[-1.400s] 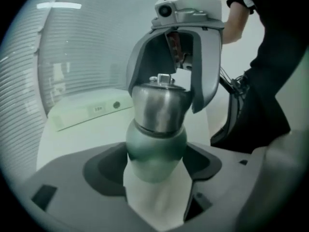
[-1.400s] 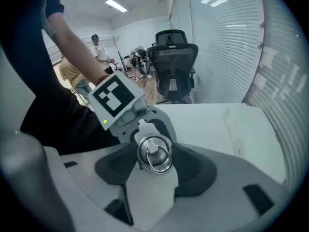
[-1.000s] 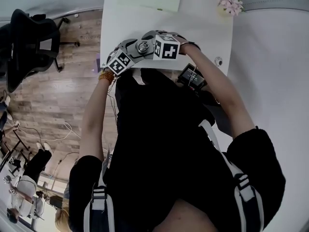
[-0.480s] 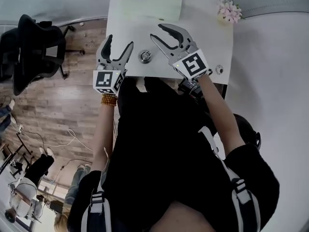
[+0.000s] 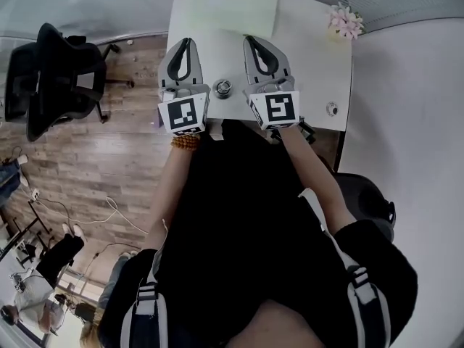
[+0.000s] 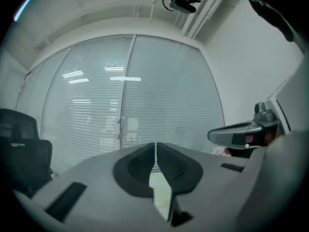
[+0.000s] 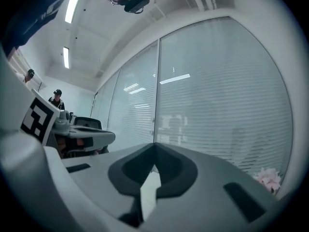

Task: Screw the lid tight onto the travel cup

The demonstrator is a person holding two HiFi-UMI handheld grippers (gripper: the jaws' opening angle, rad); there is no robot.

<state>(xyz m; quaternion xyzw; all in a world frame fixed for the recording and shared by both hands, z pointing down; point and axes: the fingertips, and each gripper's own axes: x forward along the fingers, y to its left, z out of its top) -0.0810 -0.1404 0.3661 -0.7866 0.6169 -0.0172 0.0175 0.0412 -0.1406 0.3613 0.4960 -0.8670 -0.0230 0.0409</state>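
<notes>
In the head view the travel cup (image 5: 223, 88), seen from above with its metal lid on, stands on the white table (image 5: 319, 64) near the front edge. Neither gripper touches it. My left gripper (image 5: 187, 42) is held up to the left of the cup, jaws shut and empty. To the cup's right my right gripper (image 5: 251, 39) is also shut with nothing in it. In the left gripper view the left gripper (image 6: 155, 144) points at window blinds, with the jaws meeting. The right gripper (image 7: 154, 148) in its own view is likewise shut on nothing. Both gripper views miss the cup.
A pale green mat (image 5: 225, 6) lies at the table's far side and pink flowers (image 5: 345, 19) at its far right corner. A small round object (image 5: 332, 109) sits near the right edge. A black office chair (image 5: 54, 71) stands on the wooden floor to the left.
A second ago both grippers were bunched over the cup. They came apart with jaws open, then shut and now stand side by side, one on each side of the cup.
</notes>
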